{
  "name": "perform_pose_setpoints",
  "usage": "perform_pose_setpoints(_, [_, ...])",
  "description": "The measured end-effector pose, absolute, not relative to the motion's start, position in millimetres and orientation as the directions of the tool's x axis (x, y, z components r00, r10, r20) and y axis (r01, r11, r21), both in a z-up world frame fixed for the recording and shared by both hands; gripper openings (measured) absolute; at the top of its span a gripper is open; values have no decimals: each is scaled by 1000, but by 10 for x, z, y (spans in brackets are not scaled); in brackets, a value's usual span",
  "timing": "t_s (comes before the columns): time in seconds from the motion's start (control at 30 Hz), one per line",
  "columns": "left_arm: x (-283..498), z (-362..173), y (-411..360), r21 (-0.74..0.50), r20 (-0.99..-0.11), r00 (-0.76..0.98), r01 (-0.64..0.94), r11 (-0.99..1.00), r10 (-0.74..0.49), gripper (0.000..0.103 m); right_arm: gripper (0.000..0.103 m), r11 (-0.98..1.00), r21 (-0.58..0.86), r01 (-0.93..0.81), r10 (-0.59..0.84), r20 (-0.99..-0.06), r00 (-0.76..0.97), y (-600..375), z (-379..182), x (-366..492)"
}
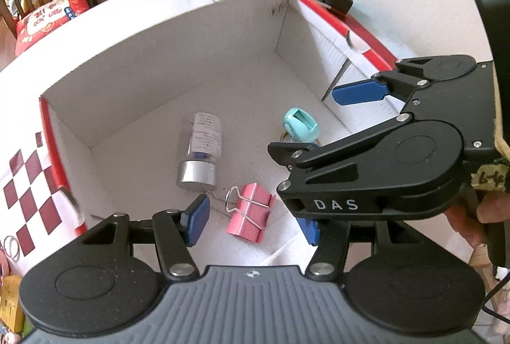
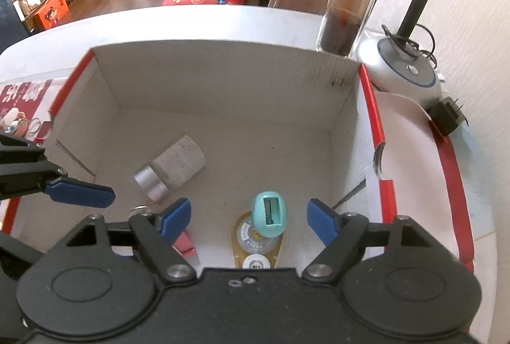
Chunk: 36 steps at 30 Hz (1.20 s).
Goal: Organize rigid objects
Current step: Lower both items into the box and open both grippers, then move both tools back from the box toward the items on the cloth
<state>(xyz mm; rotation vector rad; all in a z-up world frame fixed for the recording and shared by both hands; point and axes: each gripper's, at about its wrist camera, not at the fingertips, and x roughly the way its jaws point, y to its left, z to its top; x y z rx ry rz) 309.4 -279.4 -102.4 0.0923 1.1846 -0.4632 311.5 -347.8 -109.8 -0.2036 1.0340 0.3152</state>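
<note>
My left tool [image 1: 253,221] and right tool [image 2: 248,221] both stood spread over the white box [image 2: 223,82] on the tabletop [image 2: 191,22], pinching nothing. Inside lay a small bottle [image 1: 199,149], a pink binder clip [image 1: 250,213] and a teal egg-shaped item [image 2: 270,213] resting on a yellow tape dispenser [image 2: 247,240]. My right tool hid part of the clip and dispenser; the bottle label was unreadable.
</note>
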Motion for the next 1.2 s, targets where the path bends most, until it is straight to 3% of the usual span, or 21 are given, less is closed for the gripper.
perform_pose_setpoints(0.6, [2430,-429,-2117,-215,-811,428,416,883,-399,58,88,930,1,-368,237,-767,596,-3408,-475,2551])
perform_pose_setpoints(0.8, [2193,-252,-1640,-231,-774,494,363,903,-396,58,91,906,18,-422,301,-727,616,-3213,-296,2266])
perform_pose_setpoints(0.9, [2080,-202,-1395,-230,-757,528,336,913,-385,69,94,893,30,-448,336,-707,622,-3066,-228,2146])
perform_pose_setpoints(1.2, [1753,-90,-608,-199,-711,630,244,949,-311,70,102,854,73,-515,433,-649,626,-2487,-114,1821])
